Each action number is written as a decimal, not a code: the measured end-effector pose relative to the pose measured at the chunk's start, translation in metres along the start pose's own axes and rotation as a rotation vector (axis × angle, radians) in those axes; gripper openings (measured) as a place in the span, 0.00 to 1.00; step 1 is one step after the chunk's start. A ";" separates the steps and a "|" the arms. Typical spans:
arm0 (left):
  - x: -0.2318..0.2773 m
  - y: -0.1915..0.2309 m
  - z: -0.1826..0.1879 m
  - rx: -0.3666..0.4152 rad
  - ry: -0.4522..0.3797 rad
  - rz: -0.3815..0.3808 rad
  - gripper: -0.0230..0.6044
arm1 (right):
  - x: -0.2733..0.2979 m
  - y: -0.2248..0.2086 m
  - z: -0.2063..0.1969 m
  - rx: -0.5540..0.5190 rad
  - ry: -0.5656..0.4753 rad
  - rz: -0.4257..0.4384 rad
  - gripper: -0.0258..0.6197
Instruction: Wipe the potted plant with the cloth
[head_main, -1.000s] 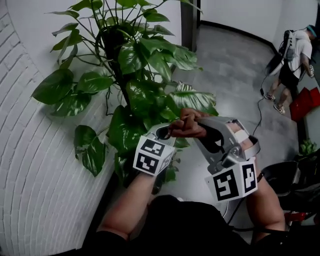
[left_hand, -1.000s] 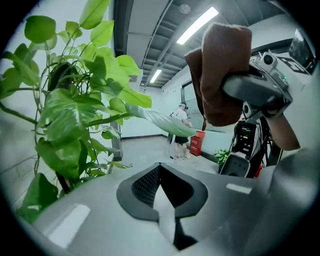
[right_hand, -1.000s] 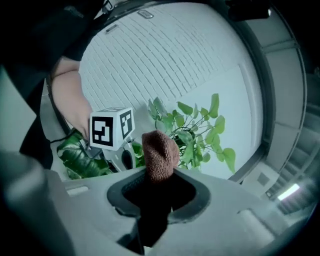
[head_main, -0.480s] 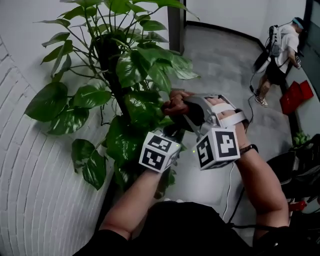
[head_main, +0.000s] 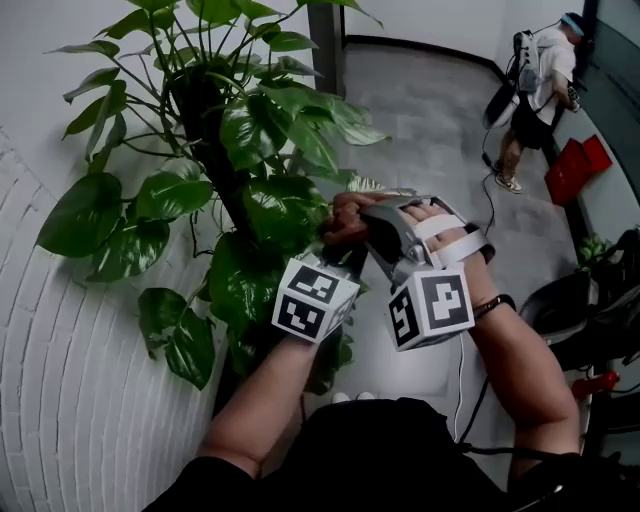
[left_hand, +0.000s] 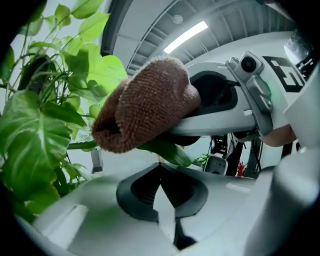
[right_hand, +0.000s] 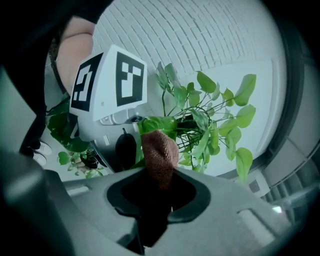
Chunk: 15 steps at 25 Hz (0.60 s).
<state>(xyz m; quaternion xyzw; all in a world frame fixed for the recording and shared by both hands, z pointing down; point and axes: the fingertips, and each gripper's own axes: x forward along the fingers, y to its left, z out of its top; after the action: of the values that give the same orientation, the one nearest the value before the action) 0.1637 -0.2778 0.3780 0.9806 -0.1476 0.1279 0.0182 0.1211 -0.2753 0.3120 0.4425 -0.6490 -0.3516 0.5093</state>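
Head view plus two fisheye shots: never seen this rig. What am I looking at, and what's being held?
No robot here: a person holds a two-jaw gripper in each hand, and the cubes with square markers are part of those. The head view comes from a camera on the person's head, looking down. The other two views come from cameras riding on each gripper, looking along its jaws. There is no table: a leafy green potted plant stands beside a white brick wall, its pot hidden. The right gripper is shut on a brown terry cloth, which lies against a green leaf that the left gripper seems to pinch.
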 end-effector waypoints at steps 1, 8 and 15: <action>-0.001 -0.001 0.001 -0.002 -0.003 -0.003 0.06 | -0.001 0.003 0.000 0.005 0.003 0.001 0.14; -0.003 -0.006 -0.005 0.006 -0.004 -0.009 0.06 | -0.008 0.019 0.000 0.029 0.015 0.006 0.14; -0.003 -0.008 -0.010 -0.005 -0.005 0.017 0.06 | -0.013 0.040 -0.006 0.039 0.001 0.038 0.14</action>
<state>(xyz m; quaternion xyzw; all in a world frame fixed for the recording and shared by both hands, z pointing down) 0.1609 -0.2683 0.3865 0.9796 -0.1562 0.1250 0.0192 0.1196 -0.2491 0.3448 0.4401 -0.6638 -0.3288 0.5076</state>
